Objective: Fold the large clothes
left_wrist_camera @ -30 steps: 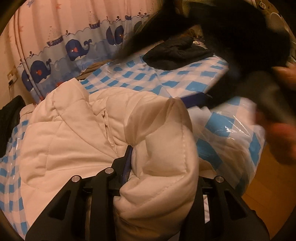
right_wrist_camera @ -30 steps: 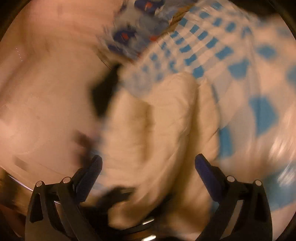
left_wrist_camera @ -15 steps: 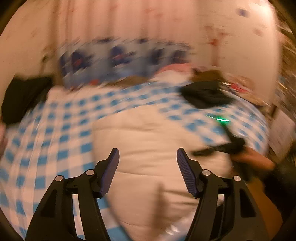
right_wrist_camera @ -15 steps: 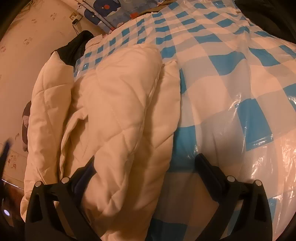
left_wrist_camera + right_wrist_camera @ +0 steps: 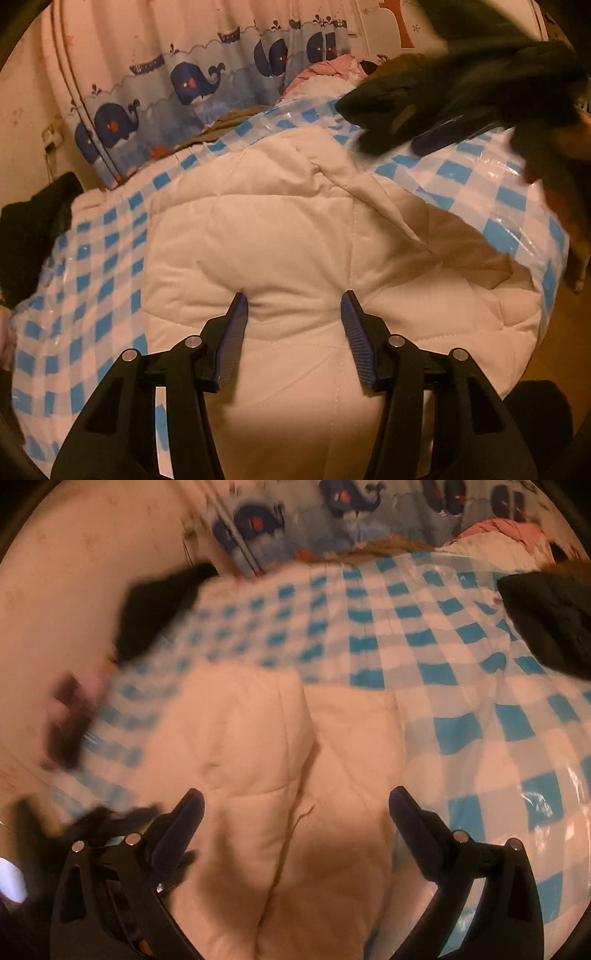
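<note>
A white quilted puffer jacket (image 5: 295,229) lies folded in a bundle on a blue-and-white checked plastic sheet (image 5: 96,258). My left gripper (image 5: 293,299) is open, with its fingertips pressed onto the jacket's top and nothing held between them. In the right wrist view the same jacket (image 5: 266,768) lies below my right gripper (image 5: 295,799), which is wide open and empty above it. The right gripper also shows, blurred and dark, at the upper right of the left wrist view (image 5: 436,136).
A whale-print curtain (image 5: 207,81) hangs behind the bed. A black garment (image 5: 33,236) lies at the sheet's left edge, another dark garment (image 5: 550,627) at the far right. Pink and white bedding (image 5: 325,70) is piled at the back. Wooden floor (image 5: 569,332) shows on the right.
My left gripper let go of the jacket's fold, opened, and now rests on the jacket. The jacket went from loosely spread to a folded bundle. My right gripper stayed open and swung over it.
</note>
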Action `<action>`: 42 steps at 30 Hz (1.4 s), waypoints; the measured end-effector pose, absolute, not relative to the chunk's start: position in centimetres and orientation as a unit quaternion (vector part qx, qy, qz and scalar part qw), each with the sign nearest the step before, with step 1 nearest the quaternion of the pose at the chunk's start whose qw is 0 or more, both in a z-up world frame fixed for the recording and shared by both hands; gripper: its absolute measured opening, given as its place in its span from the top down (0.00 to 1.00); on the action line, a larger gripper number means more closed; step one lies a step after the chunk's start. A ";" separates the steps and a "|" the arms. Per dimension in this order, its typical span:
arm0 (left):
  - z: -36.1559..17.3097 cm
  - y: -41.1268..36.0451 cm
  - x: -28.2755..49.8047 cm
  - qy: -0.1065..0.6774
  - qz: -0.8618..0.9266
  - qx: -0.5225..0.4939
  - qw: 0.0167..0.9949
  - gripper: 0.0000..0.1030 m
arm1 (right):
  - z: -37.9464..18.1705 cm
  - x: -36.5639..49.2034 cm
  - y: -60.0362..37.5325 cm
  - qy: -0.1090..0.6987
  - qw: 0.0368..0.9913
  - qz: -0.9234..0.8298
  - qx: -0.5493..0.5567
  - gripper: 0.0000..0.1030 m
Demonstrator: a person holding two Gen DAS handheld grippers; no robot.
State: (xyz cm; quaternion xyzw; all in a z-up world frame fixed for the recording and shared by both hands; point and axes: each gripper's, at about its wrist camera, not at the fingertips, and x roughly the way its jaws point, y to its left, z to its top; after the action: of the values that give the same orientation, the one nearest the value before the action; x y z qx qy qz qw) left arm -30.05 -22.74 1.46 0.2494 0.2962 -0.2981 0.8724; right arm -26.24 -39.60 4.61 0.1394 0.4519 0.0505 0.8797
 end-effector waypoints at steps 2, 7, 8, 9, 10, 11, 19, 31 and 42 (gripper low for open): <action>1.7 -22.8 -29.6 0.297 -0.294 0.252 0.873 0.52 | 2.3 -25.1 -38.5 0.460 0.879 0.025 0.121 0.07; 1.9 -22.7 -29.4 0.302 -0.300 0.246 0.871 0.52 | 3.4 -26.7 -37.3 0.396 0.878 0.173 0.207 0.24; 1.8 -22.8 -29.1 0.303 -0.301 0.244 0.871 0.53 | 3.5 -26.2 -37.3 0.403 0.872 0.178 0.214 0.24; 1.9 -22.7 -29.1 0.304 -0.302 0.240 0.871 0.52 | 3.4 -25.8 -37.4 0.406 0.863 0.190 0.232 0.24; 1.9 -22.5 -29.0 0.304 -0.302 0.237 0.872 0.52 | 3.1 -25.1 -38.0 0.407 0.846 0.212 0.271 0.25; 1.8 -22.4 -28.9 0.304 -0.302 0.233 0.873 0.52 | 2.8 -24.6 -38.5 0.411 0.841 0.207 0.285 0.27; 1.5 -21.7 -28.4 0.306 -0.307 0.219 0.874 0.52 | -0.3 -23.2 -39.6 0.439 0.827 0.172 0.307 0.61; 6.7 -22.2 -30.1 0.301 -0.403 0.189 0.844 0.29 | 3.1 -27.8 -41.8 0.374 0.861 0.177 0.297 0.81; 1.9 -24.2 -28.4 0.378 -0.426 0.160 0.806 0.23 | -4.0 -27.3 -44.7 0.404 0.831 0.143 0.354 0.76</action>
State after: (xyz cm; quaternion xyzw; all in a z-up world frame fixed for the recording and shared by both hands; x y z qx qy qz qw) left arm -28.39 -24.22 1.90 0.1596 0.3779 -0.4259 0.8064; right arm -27.27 -44.68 -3.99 0.3542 0.4037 0.1433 0.8313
